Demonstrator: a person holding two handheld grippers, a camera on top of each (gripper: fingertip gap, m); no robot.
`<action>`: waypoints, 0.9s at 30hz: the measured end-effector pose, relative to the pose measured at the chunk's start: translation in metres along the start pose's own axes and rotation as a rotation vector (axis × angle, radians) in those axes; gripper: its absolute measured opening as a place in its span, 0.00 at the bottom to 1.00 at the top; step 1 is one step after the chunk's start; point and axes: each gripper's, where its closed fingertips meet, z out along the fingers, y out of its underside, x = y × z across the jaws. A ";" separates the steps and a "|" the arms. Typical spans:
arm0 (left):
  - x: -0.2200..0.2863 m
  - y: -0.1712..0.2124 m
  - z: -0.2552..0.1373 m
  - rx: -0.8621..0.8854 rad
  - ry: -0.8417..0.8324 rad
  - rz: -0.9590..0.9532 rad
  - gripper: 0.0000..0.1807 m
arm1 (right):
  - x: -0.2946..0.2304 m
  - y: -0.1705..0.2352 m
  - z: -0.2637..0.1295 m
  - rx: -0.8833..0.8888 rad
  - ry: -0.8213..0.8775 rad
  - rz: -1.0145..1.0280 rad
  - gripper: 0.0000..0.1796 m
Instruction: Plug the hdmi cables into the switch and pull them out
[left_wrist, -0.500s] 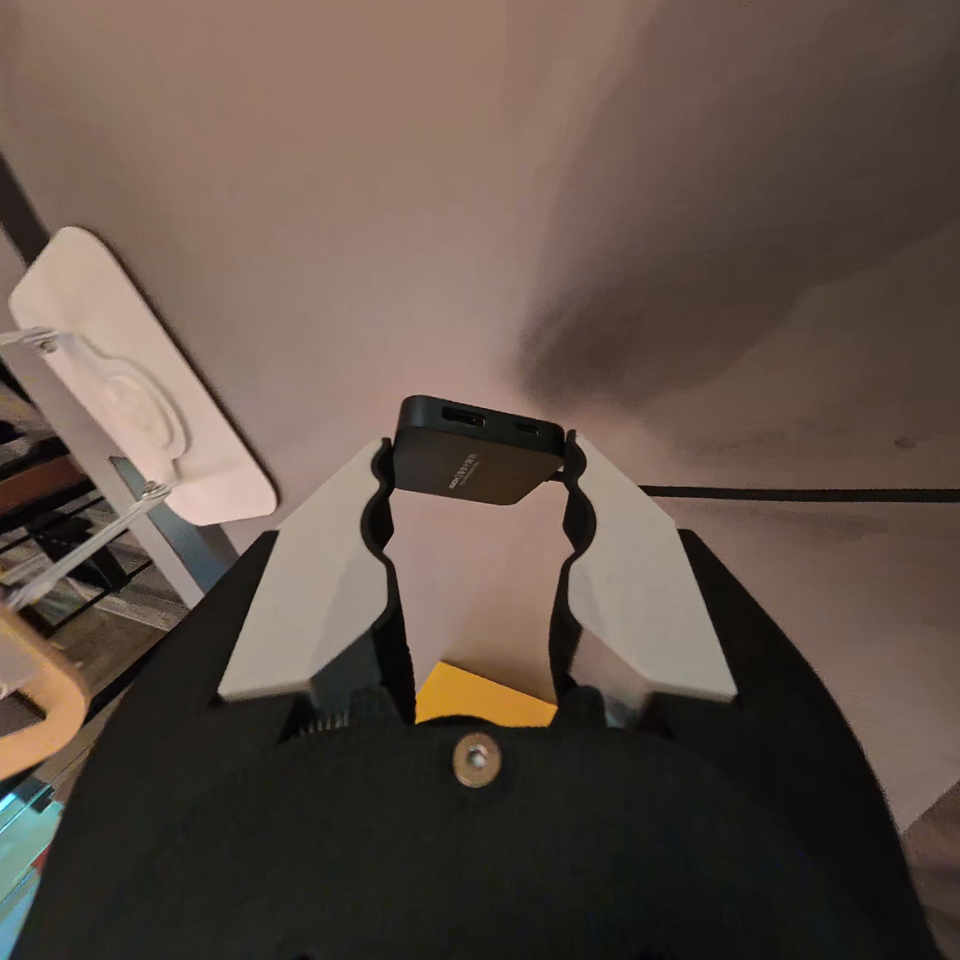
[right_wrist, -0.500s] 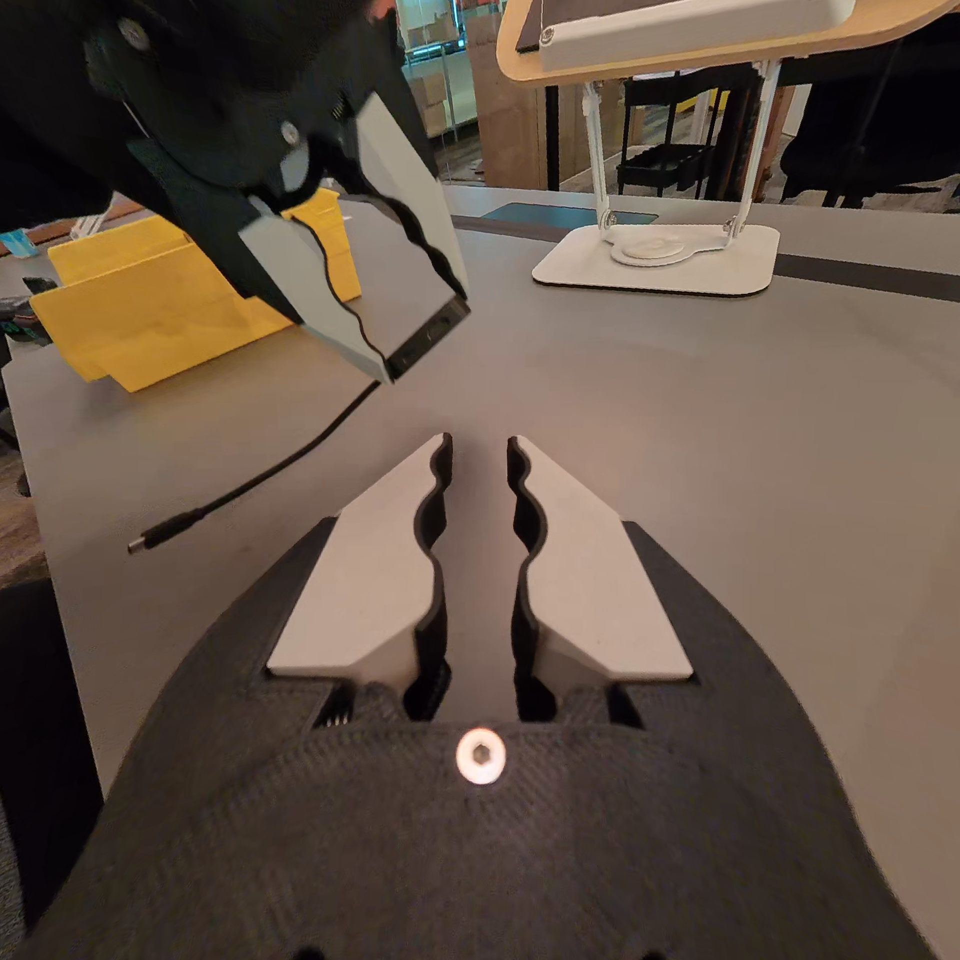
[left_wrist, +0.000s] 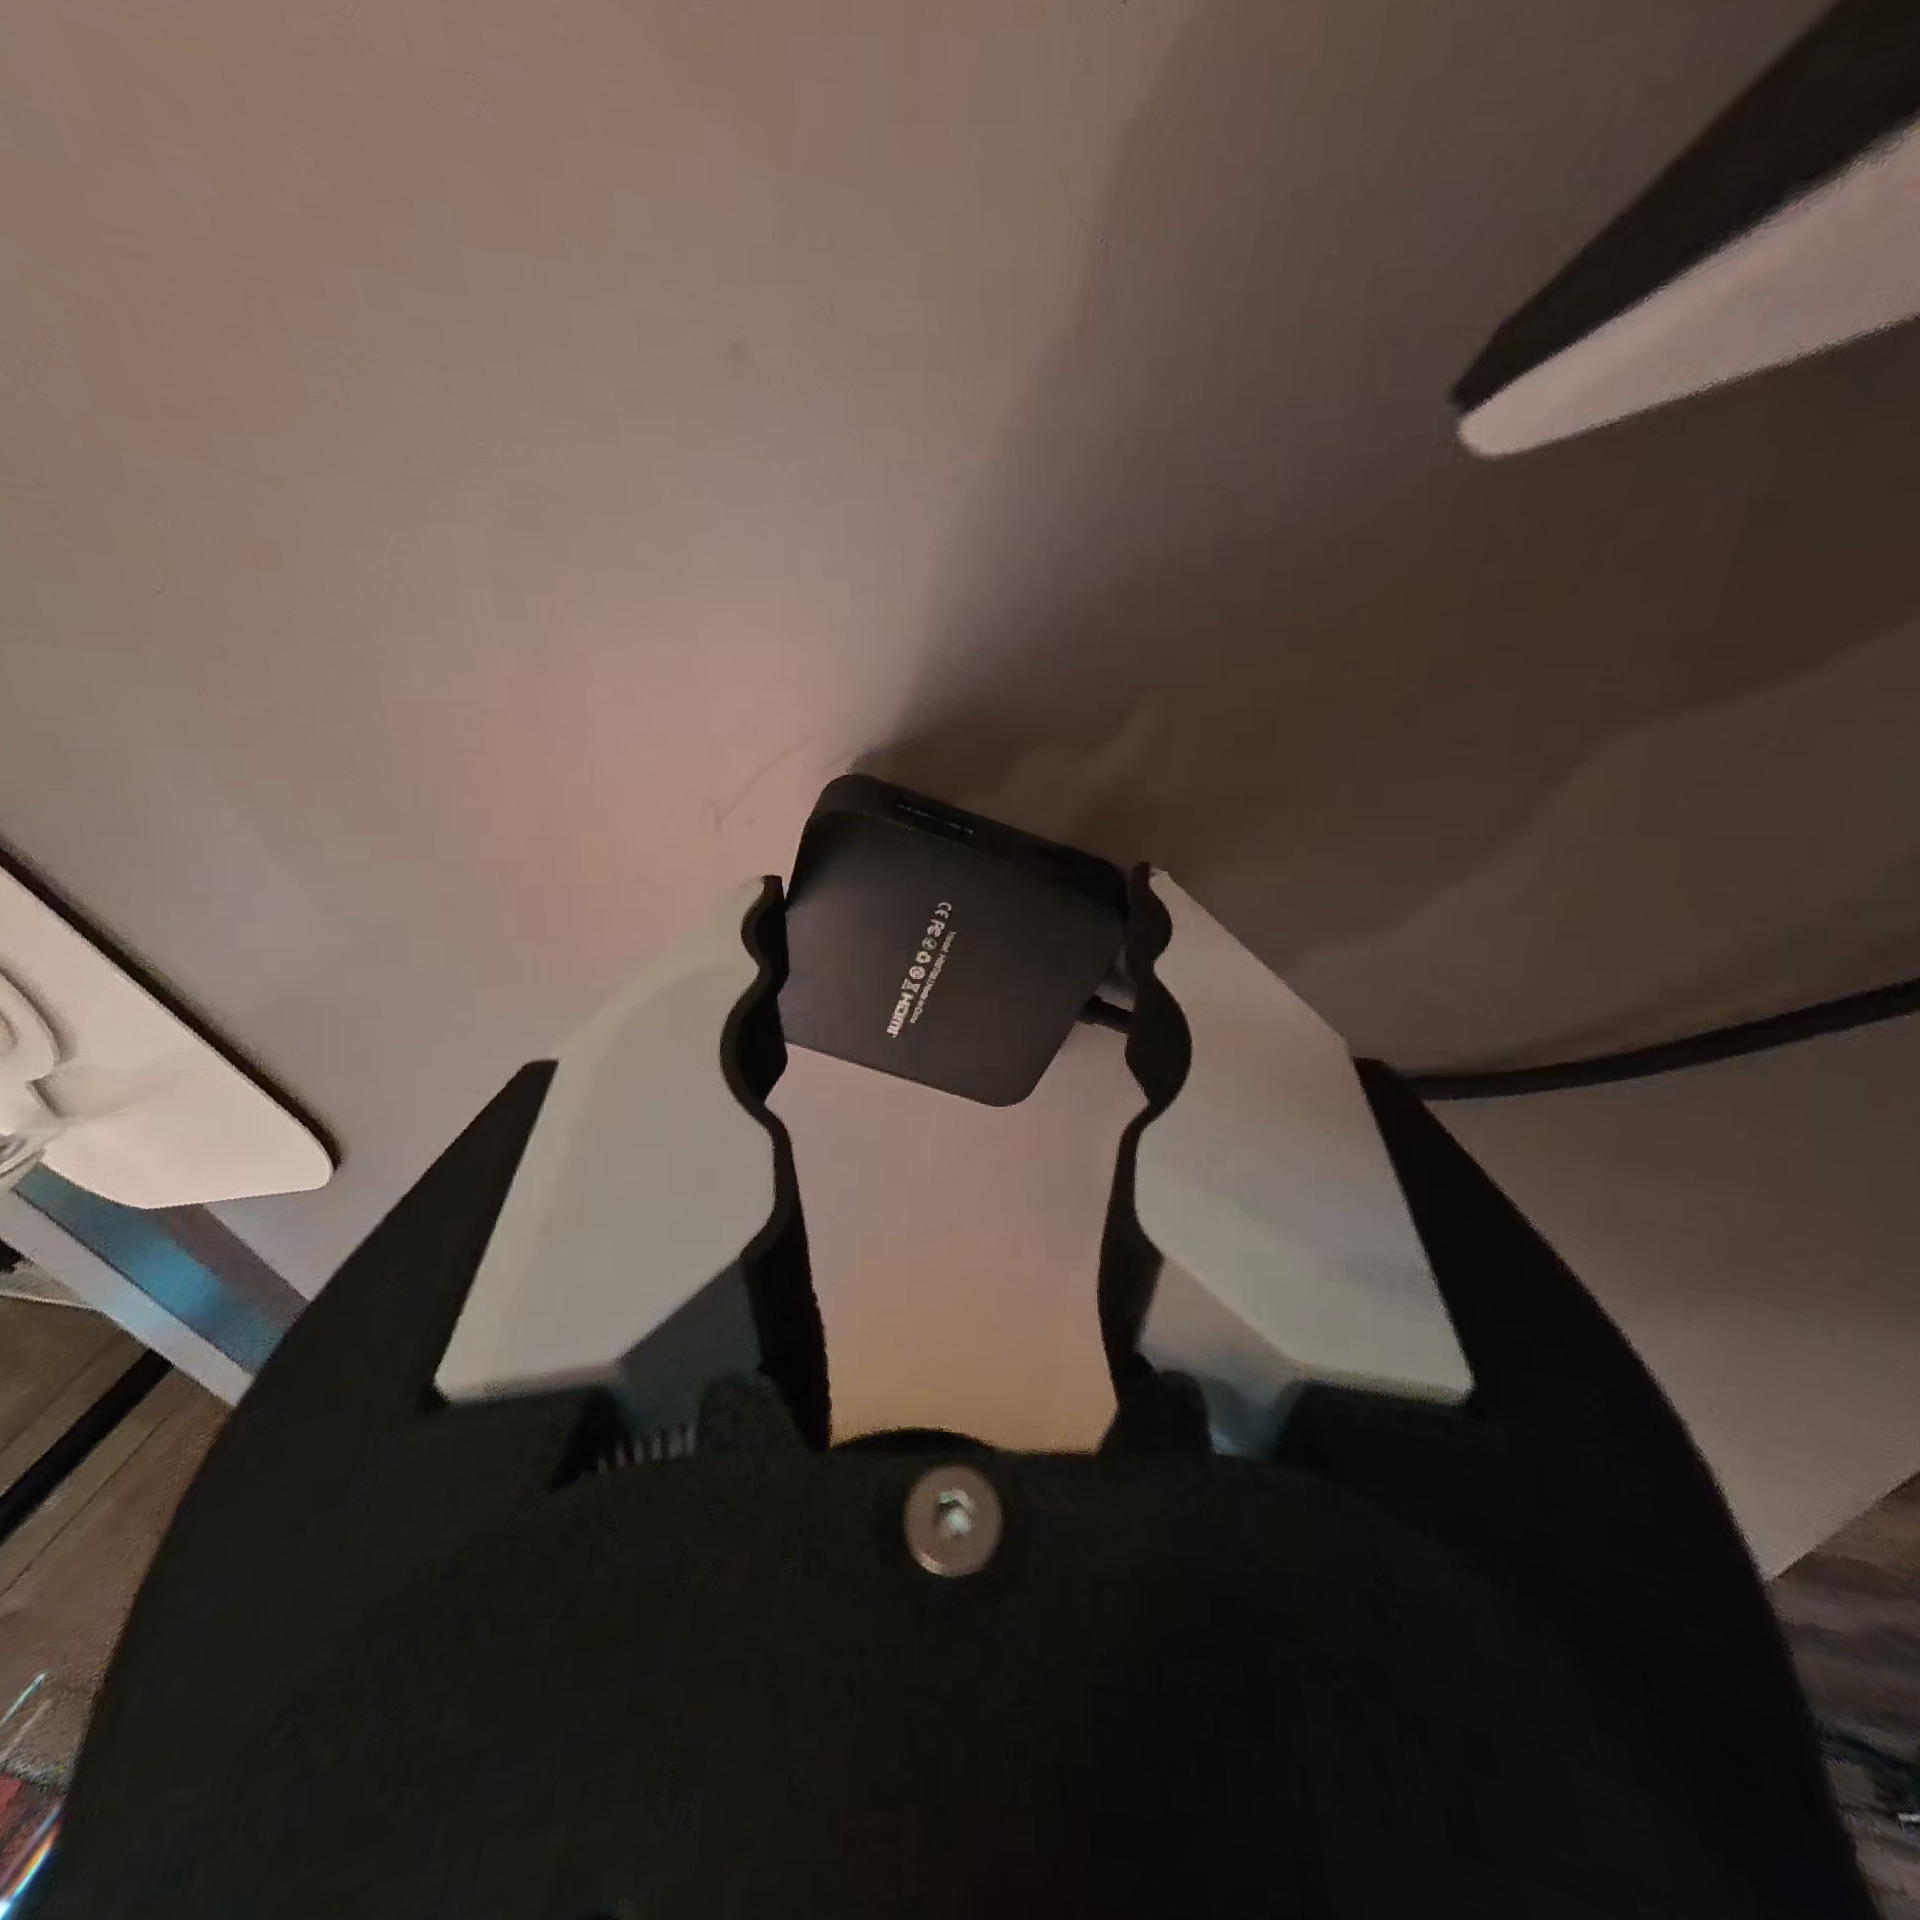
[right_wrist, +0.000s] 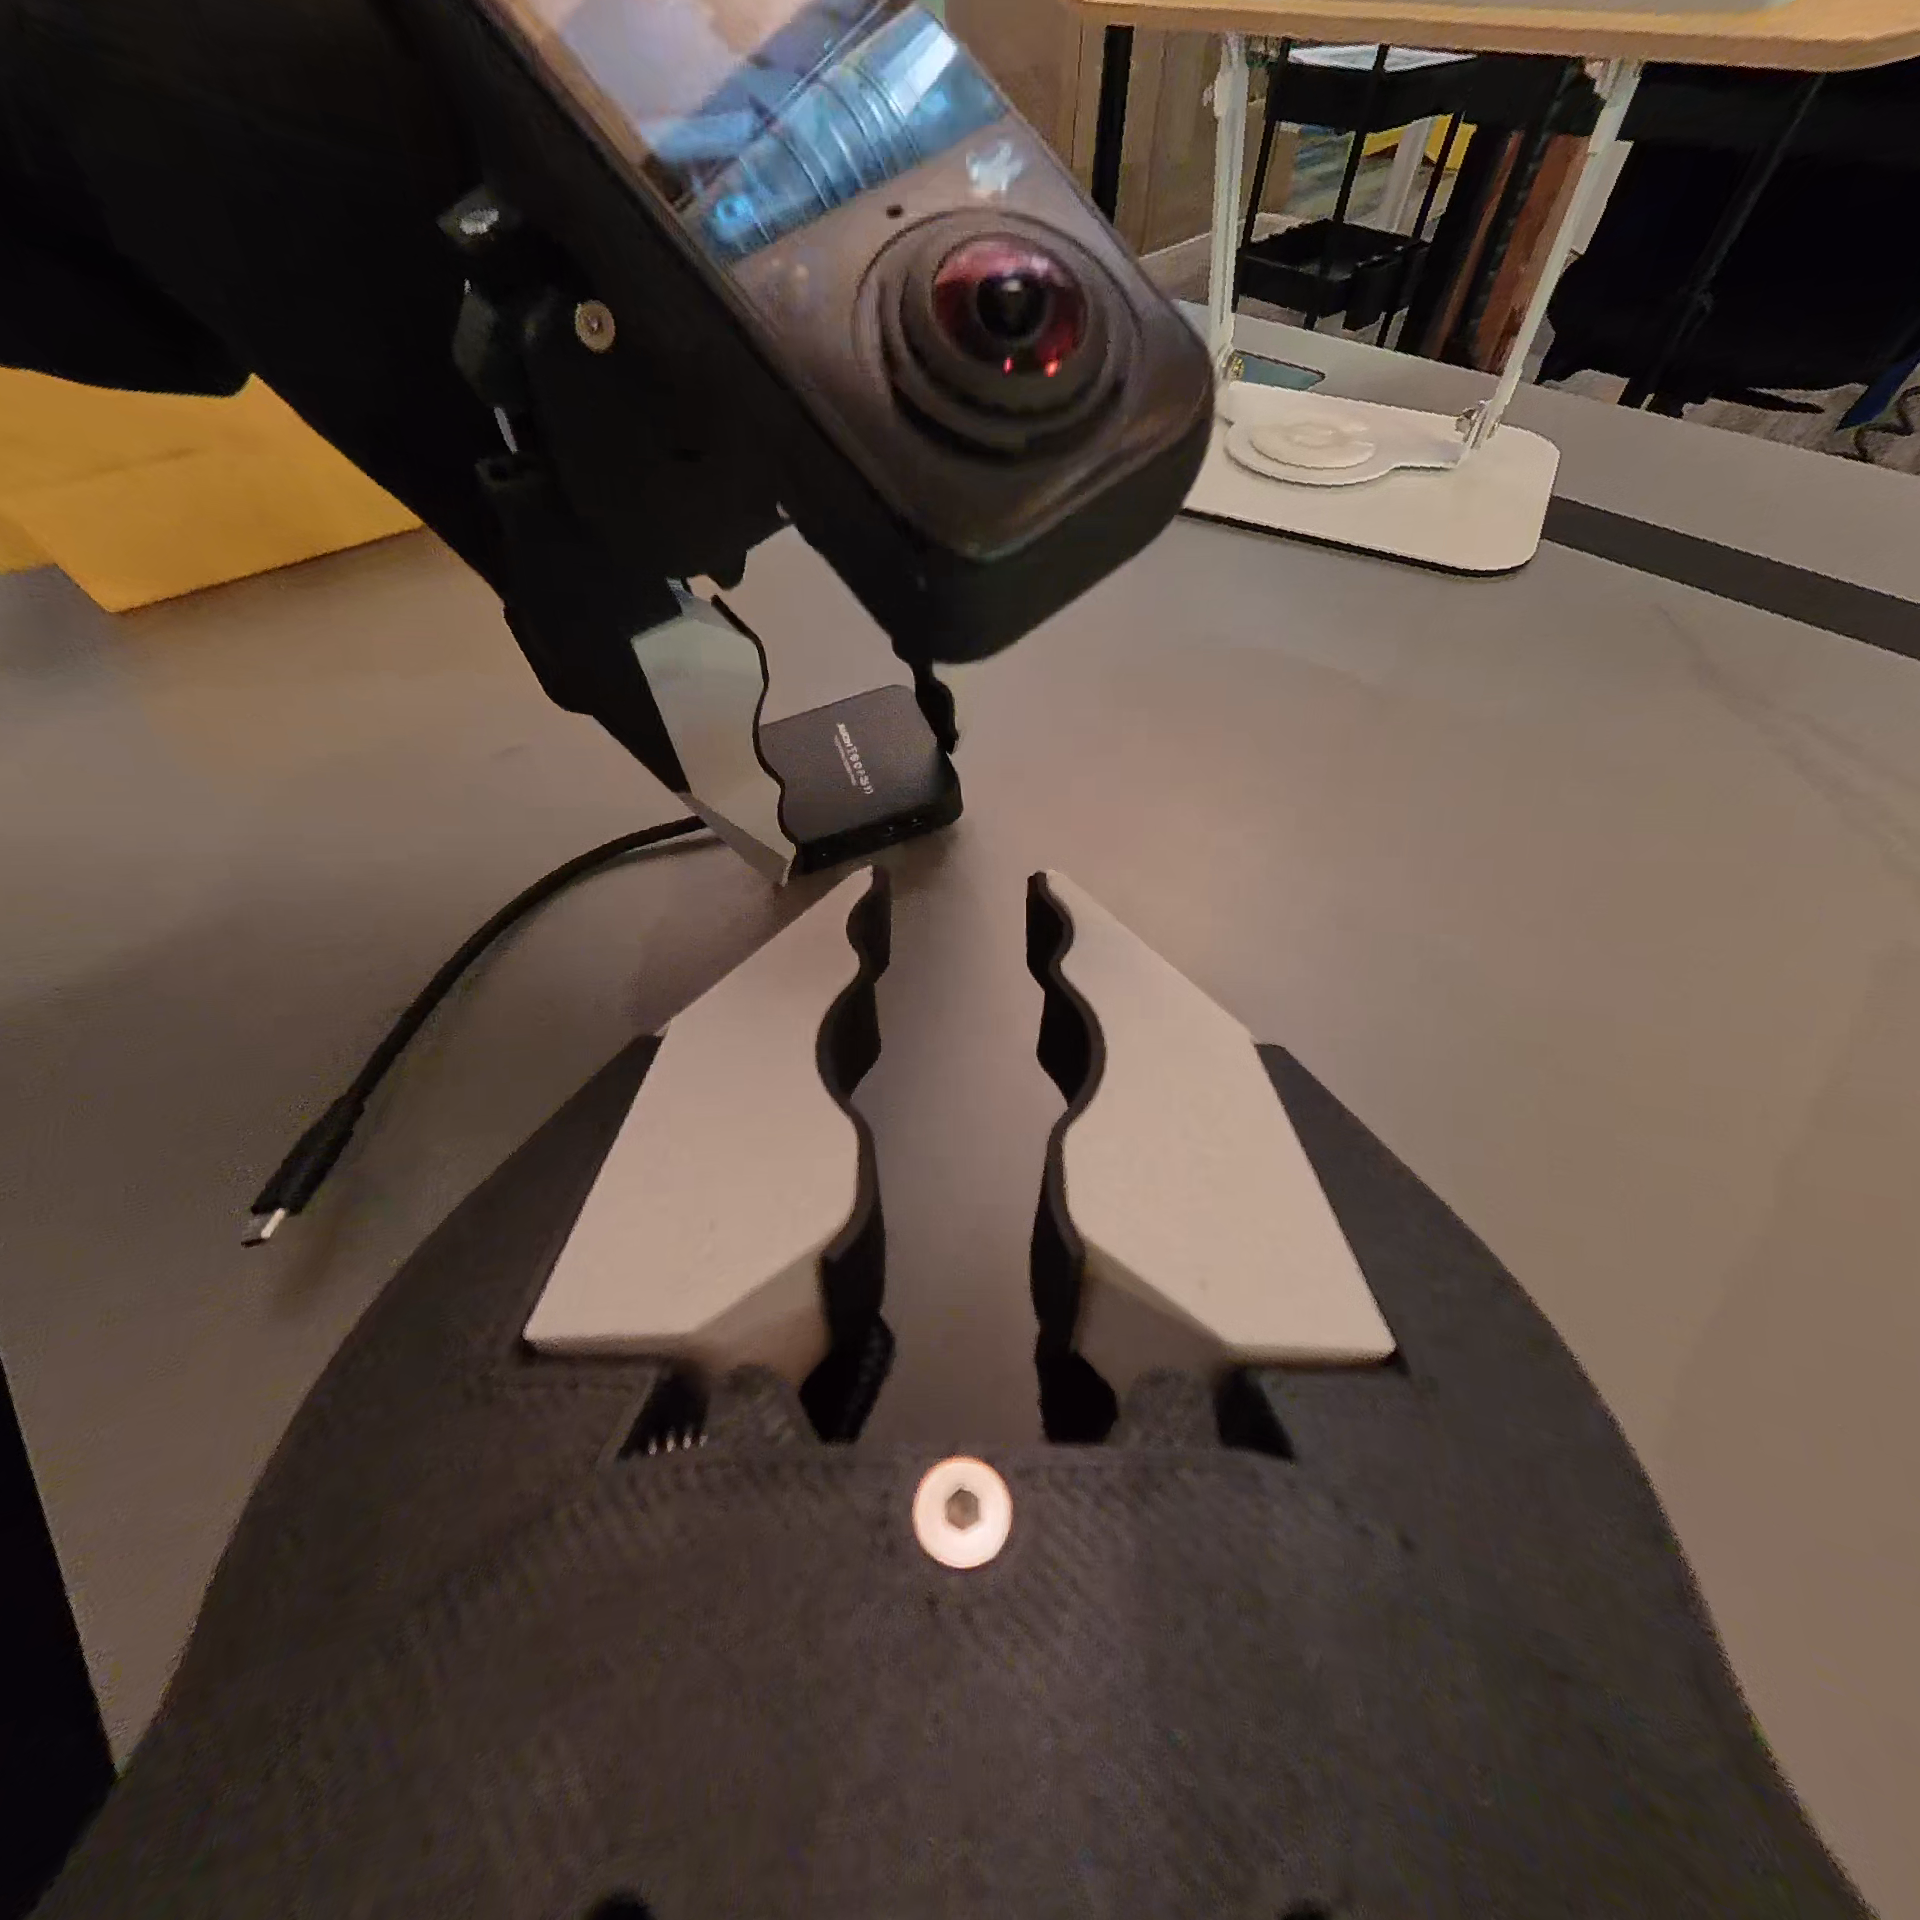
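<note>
1. The left claw (left_wrist: 951, 914) is clamped on the switch (left_wrist: 940, 961), gripping it only by two opposite edges near the fingertips. The box sits skewed between them, so in all likelihood it could twist or slip when a plug is pushed in.
2. The right claw (right_wrist: 956, 883) is partly open and holds nothing. It sits just in front of the switch's port edge, above the bench (right_wrist: 1455, 883).
3. No hdmi cable shows in either view. Only a thin black cable (right_wrist: 436, 997) trails from the switch, its small plug lying loose on the bench, and it could snag.
4. The switch is a small flat black box with rounded corners. It has white markings on its face and ports along one edge, and is tilted low over the bench.
</note>
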 end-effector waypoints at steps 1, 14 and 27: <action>0.000 0.000 0.000 0.007 0.000 -0.007 0.35 | 0.000 0.001 0.000 -0.005 0.002 -0.006 0.13; 0.000 0.011 -0.023 0.145 -0.048 -0.132 0.50 | -0.006 0.009 0.006 -0.060 0.013 -0.078 0.14; -0.004 0.156 -0.140 0.199 -0.305 -0.405 0.35 | -0.009 0.014 0.006 -0.087 0.018 -0.125 0.15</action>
